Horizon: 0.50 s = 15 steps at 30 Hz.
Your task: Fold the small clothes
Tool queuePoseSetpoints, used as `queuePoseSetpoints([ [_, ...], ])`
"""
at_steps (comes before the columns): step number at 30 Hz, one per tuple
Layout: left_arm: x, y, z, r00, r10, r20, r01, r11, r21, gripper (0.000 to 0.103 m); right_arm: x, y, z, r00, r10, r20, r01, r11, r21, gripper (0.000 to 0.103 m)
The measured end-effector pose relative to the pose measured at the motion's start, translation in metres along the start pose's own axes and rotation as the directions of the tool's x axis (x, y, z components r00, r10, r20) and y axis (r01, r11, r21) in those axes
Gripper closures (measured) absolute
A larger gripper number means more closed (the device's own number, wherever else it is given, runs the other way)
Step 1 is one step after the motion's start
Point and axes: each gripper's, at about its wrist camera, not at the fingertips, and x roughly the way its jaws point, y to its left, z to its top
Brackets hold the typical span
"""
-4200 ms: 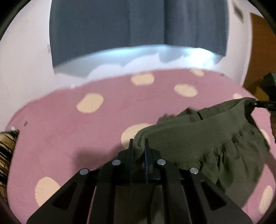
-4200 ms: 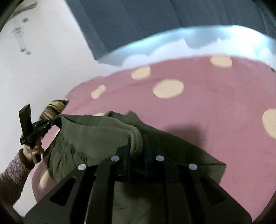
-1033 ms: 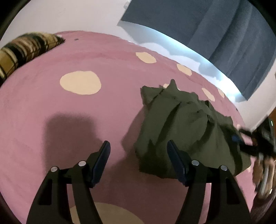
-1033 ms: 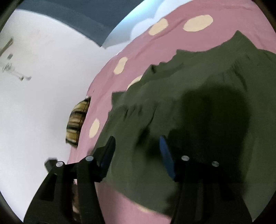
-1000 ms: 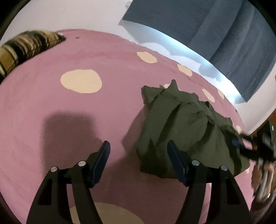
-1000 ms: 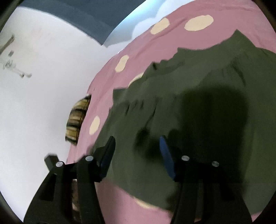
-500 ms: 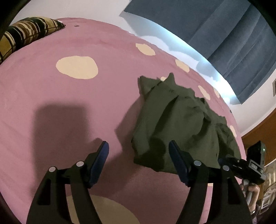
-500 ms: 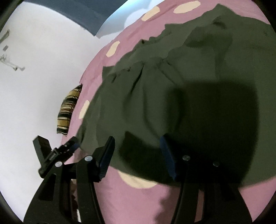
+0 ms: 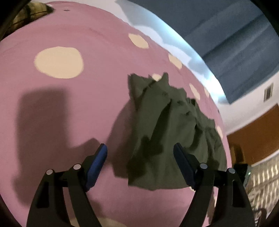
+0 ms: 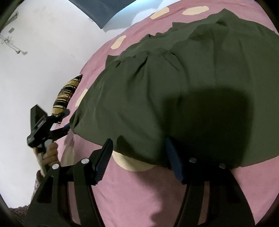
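An olive green garment (image 9: 167, 125) lies rumpled on the pink bedspread (image 9: 69, 108) with cream dots. My left gripper (image 9: 140, 157) hovers at the garment's near left corner. Its jaws are opening; the corner lies between the fingers (image 9: 97, 160) without being pinched. In the right wrist view the garment (image 10: 157, 87) fills the middle. My right gripper (image 10: 139, 155) is over its near hem, its jaws also opening, with cloth between them but not clamped. In that view the left gripper (image 10: 67, 120) is at the garment's left corner, held by a hand (image 10: 50, 153).
A striped yellow and black pillow (image 10: 66, 94) lies at the bed's far left edge, also seen as the pillow (image 9: 31, 14). A white wall and a dark blue curtain (image 9: 226, 35) stand behind the bed. A brown wooden panel (image 9: 252, 136) is at the right.
Earlier both grippers held the garment up by its waistband. It now lies on the bed, released. In the last second both jaws widened and the right gripper came nearer the hem.
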Motion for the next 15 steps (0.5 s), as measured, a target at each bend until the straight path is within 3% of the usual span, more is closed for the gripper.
queuePoseSetpoints([
  [4,0.029,-0.004,0.009,0.996,-0.03,-0.087,0.033,0.999,0.036,0.024,-0.001,-0.004,-0.001,1.0,0.022,0.008,-0.022,1.0,0.006,0.041],
  [11,0.061,-0.017,0.028,0.987,-0.083,-0.136,0.09,0.995,0.051,0.02,-0.004,-0.007,-0.002,0.999,0.044,0.012,-0.044,0.999,0.007,0.038],
  [15,0.078,-0.035,0.034,0.991,-0.018,-0.135,0.032,0.994,0.102,0.021,-0.003,-0.007,-0.002,0.999,0.051,0.017,-0.051,0.999,-0.001,0.035],
])
